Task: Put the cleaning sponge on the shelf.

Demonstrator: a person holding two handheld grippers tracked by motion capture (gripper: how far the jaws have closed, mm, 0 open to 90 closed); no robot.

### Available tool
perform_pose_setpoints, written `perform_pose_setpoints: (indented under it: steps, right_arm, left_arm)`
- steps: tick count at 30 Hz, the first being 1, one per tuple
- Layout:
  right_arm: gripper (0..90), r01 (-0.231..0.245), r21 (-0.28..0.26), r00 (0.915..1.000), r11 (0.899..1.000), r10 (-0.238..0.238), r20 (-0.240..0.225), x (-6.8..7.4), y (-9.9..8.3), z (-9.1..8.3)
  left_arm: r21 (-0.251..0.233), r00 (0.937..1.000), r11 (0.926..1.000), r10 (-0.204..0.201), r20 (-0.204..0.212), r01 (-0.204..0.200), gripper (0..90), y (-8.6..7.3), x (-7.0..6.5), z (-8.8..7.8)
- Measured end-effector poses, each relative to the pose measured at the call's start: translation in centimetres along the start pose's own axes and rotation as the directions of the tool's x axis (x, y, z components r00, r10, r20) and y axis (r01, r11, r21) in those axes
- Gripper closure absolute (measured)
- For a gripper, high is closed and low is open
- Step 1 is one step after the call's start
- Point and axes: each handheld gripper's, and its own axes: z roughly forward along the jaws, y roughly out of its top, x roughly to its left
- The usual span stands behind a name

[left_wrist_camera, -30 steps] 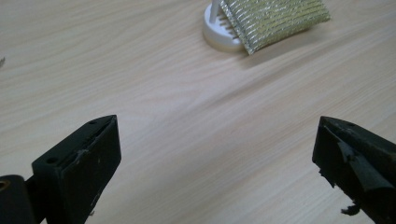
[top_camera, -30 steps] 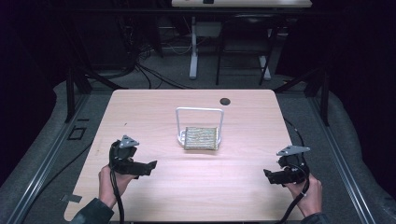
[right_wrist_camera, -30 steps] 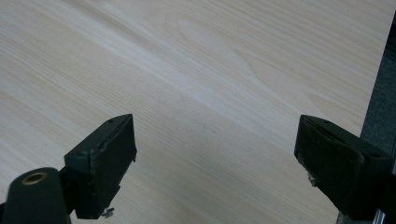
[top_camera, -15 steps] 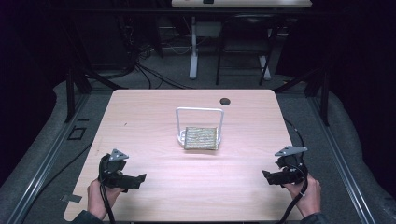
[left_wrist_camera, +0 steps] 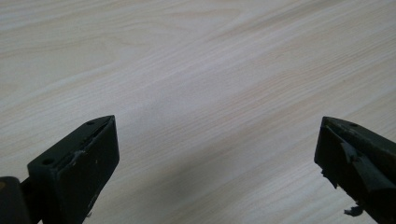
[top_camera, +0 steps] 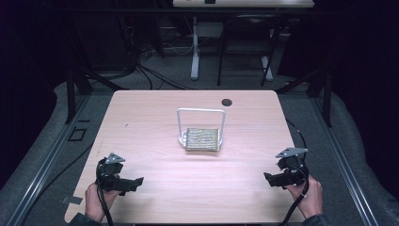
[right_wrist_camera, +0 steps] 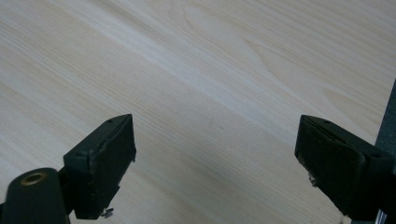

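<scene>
Grippers sit apart at the pale wooden bench's [top_camera: 155,122] near edge: left gripper [top_camera: 139,181] spread wide, empty. Mid-bench, well ahead, lies a woven, yellowish rectangular pad [top_camera: 203,139] against a white wire frame [top_camera: 201,113]; likely light and limp, best pinched at an edge. Right gripper [top_camera: 267,178] likewise spread, empty.

Both forearms cut off at the high view's bottom edge; rack's [top_camera: 201,123] contents [top_camera: 203,139] perhaps woven, too small.

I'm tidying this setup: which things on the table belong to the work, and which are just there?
In the work:
left gripper, open
right gripper, open
white wire rack
woven gold pad at the rack's foot

Just there:
dark round spot in the table
</scene>
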Motion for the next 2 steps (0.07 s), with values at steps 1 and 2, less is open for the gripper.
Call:
perform_pose_setpoints:
  steps: [1, 2]
  right_arm:
    - [11.6, -0.002, 0.003, 1.0000, 1.000, 0.002, -0.004, -0.09, -0.01, 0.12]
    - [11.5, -0.003, 0.012, 1.0000, 1.000, 0.003, -0.004, -0.24, -0.05, 0.30]
  left_arm:
    - [0.008, 1.0000, 1.0000, -0.006, 0.001, 0.006, 0.2, 0.11, 0.12, 0.19]
    - [0.012, 1.0000, 0.9999, -0.005, 0.002, 0.005, 0.2, 0.19, 0.18, 0.24]
